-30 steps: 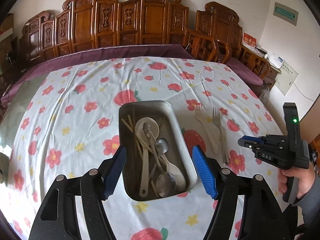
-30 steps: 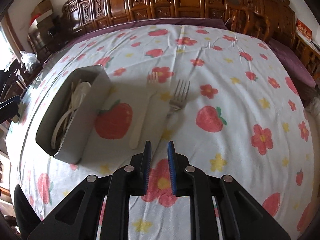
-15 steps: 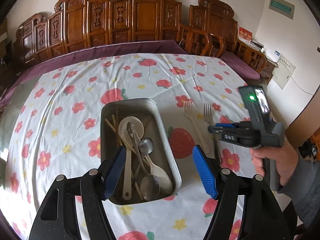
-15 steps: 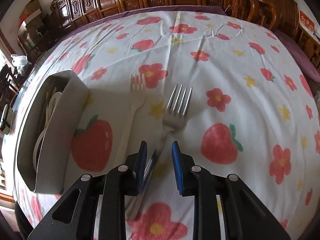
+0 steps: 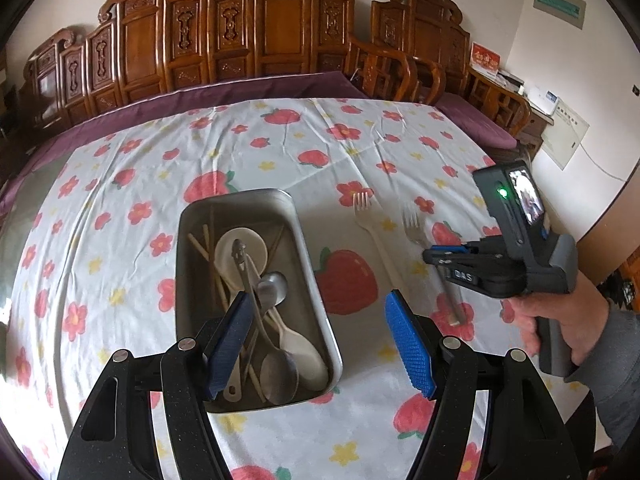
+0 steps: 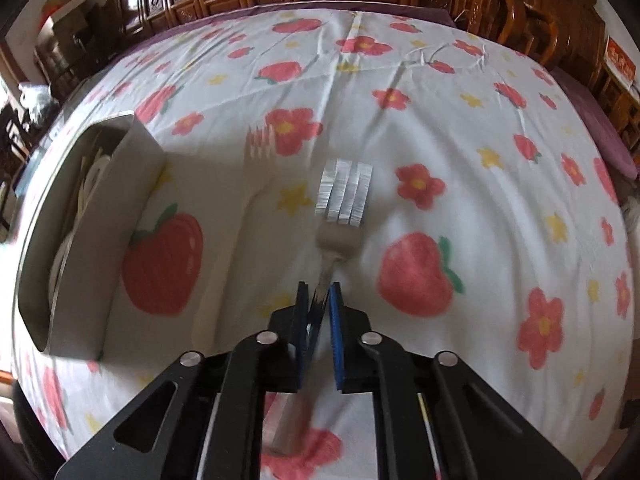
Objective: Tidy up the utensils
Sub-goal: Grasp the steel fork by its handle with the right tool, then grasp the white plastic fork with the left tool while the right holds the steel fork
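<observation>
Carved wooden chairs (image 5: 280,36) line the far wall behind a counter (image 5: 120,184) covered in a strawberry-and-flower cloth. Since the earlier frames the right tongs (image 6: 319,304) have come down from above the cloth and narrowed onto the handle of the metal fork (image 6: 340,216), whose neck now sits between the blue pads, clenched or very nearly so; the fork is motion-blurred. The left tongs (image 5: 318,340) remain spread wide, released, hovering over the near end of the metal tray (image 5: 308,256). The tray holds a white ladle, chopsticks, two metal spoons and a white plastic spoon, lying lengthwise. The white plastic fork (image 5: 374,232) lies on the cloth between tray and metal fork, untouched.
</observation>
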`<state>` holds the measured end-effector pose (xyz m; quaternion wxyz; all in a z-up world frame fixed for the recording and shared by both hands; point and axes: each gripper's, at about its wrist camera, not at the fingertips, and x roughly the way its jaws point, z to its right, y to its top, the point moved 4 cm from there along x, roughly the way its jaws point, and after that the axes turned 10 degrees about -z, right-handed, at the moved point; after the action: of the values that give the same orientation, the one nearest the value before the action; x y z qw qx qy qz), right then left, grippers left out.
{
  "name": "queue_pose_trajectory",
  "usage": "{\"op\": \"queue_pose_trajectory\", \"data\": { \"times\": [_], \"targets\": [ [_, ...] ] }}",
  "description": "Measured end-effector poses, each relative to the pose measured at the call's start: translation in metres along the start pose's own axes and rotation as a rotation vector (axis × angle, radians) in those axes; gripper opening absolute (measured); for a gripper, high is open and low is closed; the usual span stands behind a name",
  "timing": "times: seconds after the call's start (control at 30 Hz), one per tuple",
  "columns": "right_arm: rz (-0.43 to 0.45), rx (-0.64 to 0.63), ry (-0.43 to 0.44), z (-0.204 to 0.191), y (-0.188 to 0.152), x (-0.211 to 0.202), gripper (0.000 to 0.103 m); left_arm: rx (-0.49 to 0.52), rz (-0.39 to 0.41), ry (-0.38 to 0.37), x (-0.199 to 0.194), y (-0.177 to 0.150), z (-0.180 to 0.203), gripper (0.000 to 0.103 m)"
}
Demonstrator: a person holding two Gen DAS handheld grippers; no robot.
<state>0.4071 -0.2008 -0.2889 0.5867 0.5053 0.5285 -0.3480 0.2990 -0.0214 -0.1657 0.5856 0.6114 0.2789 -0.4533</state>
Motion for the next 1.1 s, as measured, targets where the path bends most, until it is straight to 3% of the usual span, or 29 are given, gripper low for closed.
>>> {"op": "queue_pose_trajectory", "data": {
  "times": [0.43, 0.87, 1.1],
  "targets": [
    [0.036, -0.002, -0.052, 0.037, -0.039, -0.017, 0.008, 0.049, -0.027, 0.003, 0.024, 0.018, 0.032, 0.066],
    [0.075, -0.008, -0.009, 0.045, -0.051, -0.013, 0.008, 0.086, -0.128, 0.003, 0.084, 0.05, 0.064, 0.066],
    [0.117, -0.026, -0.045, 0.041, -0.056, -0.012, 0.008, 0.085, -0.201, 0.001, 0.119, 0.074, 0.075, 0.047]
  ]
}}
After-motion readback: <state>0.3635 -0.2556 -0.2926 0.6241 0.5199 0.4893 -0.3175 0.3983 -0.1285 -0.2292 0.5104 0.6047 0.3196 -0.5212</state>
